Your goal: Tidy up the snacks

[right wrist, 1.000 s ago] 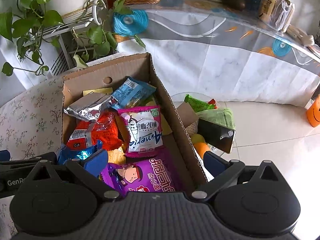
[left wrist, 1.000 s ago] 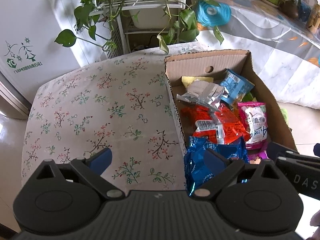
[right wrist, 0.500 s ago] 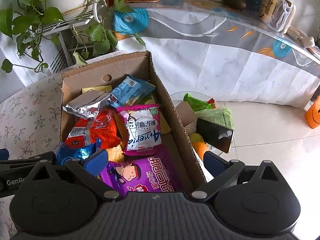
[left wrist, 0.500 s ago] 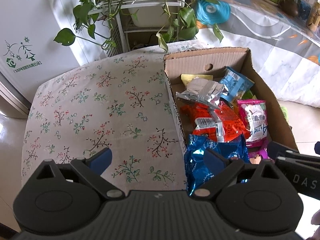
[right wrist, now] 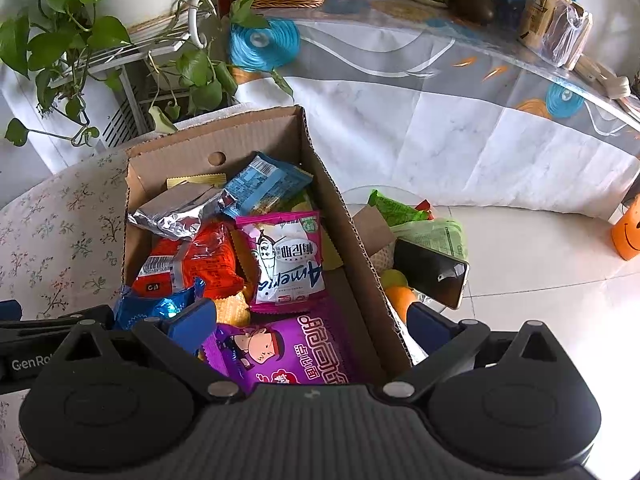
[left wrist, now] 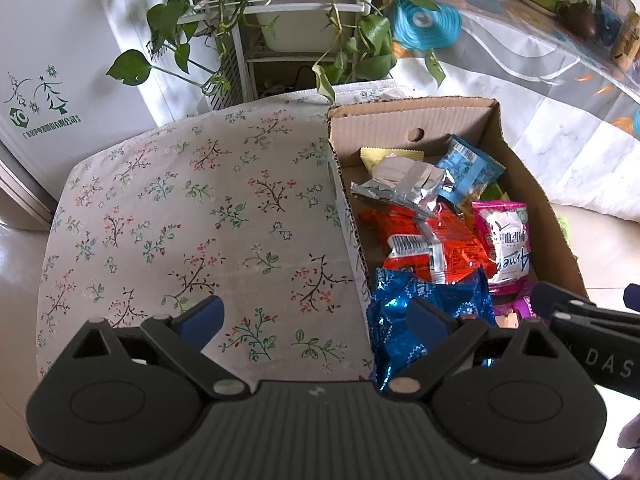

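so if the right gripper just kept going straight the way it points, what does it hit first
Most likely the purple snack bag in the cardboard box; the right gripper is open right above it, though depth is unclear.

Two close, downward wrist views over one shared snack box [left wrist: 416, 118], seemingly.

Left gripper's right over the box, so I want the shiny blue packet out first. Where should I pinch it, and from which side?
Probably from above, on the blue packet's crimped top edge near the box's left wall. That edge stands up above the orange packet, and the open left gripper already straddles that wall.
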The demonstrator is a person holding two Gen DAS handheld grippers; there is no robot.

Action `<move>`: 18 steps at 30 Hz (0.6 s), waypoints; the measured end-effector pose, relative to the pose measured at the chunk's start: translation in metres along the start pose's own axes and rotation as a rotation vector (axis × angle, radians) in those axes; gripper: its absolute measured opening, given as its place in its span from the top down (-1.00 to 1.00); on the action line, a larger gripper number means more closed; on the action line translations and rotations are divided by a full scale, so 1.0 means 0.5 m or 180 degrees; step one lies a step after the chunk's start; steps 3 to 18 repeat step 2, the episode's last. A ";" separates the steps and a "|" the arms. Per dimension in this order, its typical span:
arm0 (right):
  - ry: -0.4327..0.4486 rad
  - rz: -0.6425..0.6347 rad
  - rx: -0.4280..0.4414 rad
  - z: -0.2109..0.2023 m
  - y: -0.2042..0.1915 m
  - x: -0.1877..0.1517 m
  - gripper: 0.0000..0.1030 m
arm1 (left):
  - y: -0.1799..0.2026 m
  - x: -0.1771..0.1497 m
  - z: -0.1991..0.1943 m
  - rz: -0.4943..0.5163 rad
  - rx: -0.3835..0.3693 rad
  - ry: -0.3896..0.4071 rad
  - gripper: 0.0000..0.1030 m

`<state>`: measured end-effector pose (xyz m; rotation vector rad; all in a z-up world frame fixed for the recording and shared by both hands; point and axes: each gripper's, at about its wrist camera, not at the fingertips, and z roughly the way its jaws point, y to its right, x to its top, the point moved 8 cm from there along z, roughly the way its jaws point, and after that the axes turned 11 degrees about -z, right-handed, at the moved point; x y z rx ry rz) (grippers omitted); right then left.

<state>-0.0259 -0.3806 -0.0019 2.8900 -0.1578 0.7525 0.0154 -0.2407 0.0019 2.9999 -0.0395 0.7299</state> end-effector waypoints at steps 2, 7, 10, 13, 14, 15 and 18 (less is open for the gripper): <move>0.0008 -0.0026 0.0008 -0.001 -0.003 0.002 -1.00 | -0.004 0.000 -0.002 0.0008 -0.0005 0.0005 -0.87; 0.0008 -0.0026 0.0008 -0.001 -0.003 0.002 -1.00 | -0.004 0.000 -0.002 0.0008 -0.0005 0.0005 -0.87; 0.0008 -0.0026 0.0008 -0.001 -0.003 0.002 -1.00 | -0.004 0.000 -0.002 0.0008 -0.0005 0.0005 -0.87; 0.0008 -0.0026 0.0008 -0.001 -0.003 0.002 -1.00 | -0.004 0.000 -0.002 0.0008 -0.0005 0.0005 -0.87; 0.0008 -0.0026 0.0008 -0.001 -0.003 0.002 -1.00 | -0.004 0.000 -0.002 0.0008 -0.0005 0.0005 -0.87; 0.0008 -0.0026 0.0008 -0.001 -0.003 0.002 -1.00 | -0.004 0.000 -0.002 0.0008 -0.0005 0.0005 -0.87; 0.0008 -0.0026 0.0008 -0.001 -0.003 0.002 -1.00 | -0.004 0.000 -0.002 0.0008 -0.0005 0.0005 -0.87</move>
